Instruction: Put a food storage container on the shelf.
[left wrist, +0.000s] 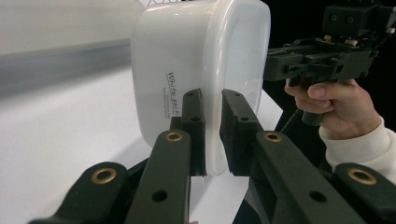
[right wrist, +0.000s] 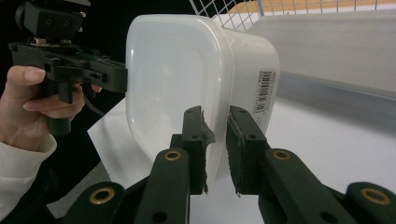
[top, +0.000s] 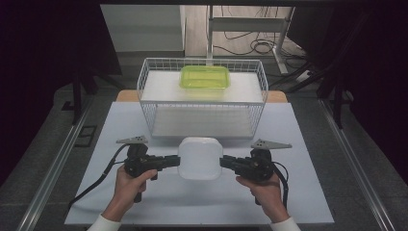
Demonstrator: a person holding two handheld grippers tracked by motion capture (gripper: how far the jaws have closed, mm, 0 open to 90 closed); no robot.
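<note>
A white plastic container (top: 200, 158) with a lid hangs above the white table (top: 120, 120), held level between both grippers. My left gripper (top: 176, 161) is shut on the rim at its left side; in the left gripper view the jaws pinch the lid edge of the container (left wrist: 196, 70), which bears a "White pack" label. My right gripper (top: 224, 162) is shut on the rim at the right side; the right gripper view shows its jaws clamping the edge of the container (right wrist: 187, 74), with a barcode sticker on the wall.
A white wire basket (top: 202, 98) stands behind the container, with a shelf on top that carries a yellow-green lidded box (top: 205, 77). Table edges lie left and right, dark floor and desk legs beyond.
</note>
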